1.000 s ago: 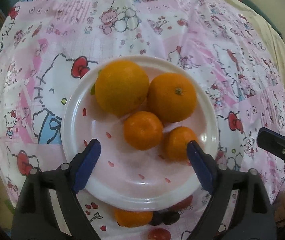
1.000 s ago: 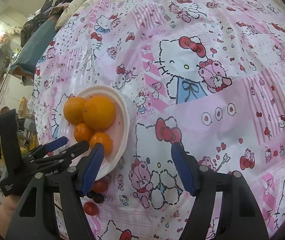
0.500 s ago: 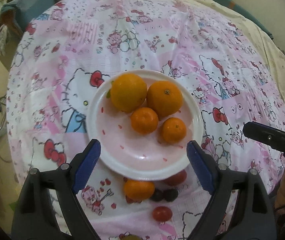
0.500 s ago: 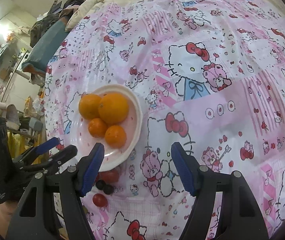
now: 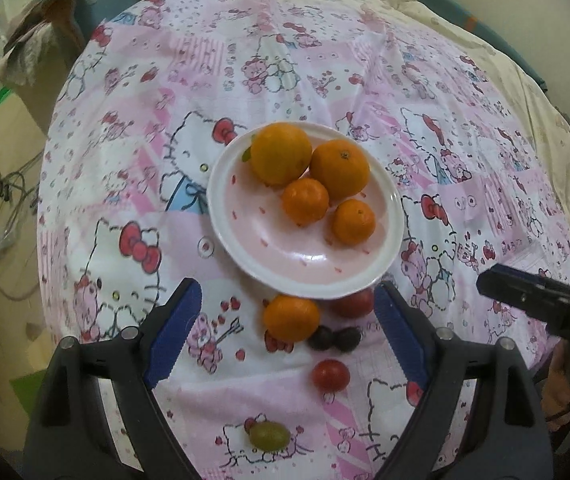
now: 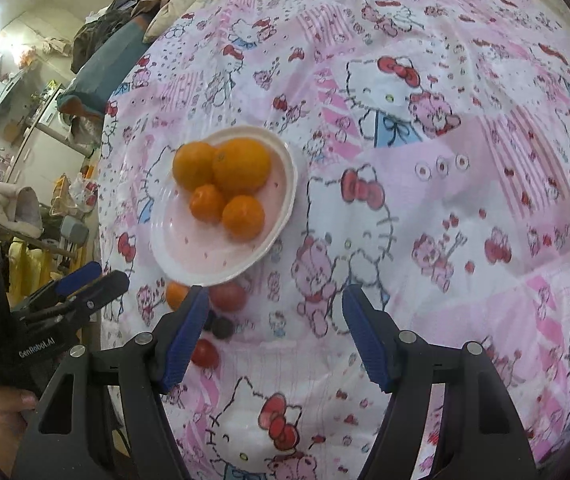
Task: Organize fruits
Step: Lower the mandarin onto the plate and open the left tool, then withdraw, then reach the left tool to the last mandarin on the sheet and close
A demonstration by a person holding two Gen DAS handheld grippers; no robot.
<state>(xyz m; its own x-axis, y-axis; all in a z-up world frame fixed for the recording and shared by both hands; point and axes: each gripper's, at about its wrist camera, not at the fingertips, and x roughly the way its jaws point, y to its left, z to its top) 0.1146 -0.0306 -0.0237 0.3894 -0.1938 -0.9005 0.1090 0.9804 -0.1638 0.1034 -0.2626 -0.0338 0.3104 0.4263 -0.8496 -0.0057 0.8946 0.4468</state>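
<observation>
1. The left hand-held gripper hangs with its jaws spread wide and nothing between them, above the loose fruit in front of the plate. The right hand-held gripper is likewise spread and empty, over bare tablecloth to the right of the plate.
2. Four oranges already sit packed on the far half of the plate. Judged from that, dropping another against them could nudge one over the shallow rim.
3. The loose orange lies just in front of the plate rim, beside a red tomato that is partly tucked under the rim. Closing on the orange carelessly could shove the tomato or lift the plate edge.
4. Two dark grapes lie touching each other, right next to the orange. They are small and probably soft, so hard jaws could crush them or squirt them sideways.
5. A second tomato and a green grape lie nearer the camera, apart from the rest. Round fruit on smooth cloth is likely to roll if touched off-centre, possibly off the worktop's near edge.
6. The two grippers are near each other on the left gripper's right side; both reaching for the same cluster could make them collide.
</observation>
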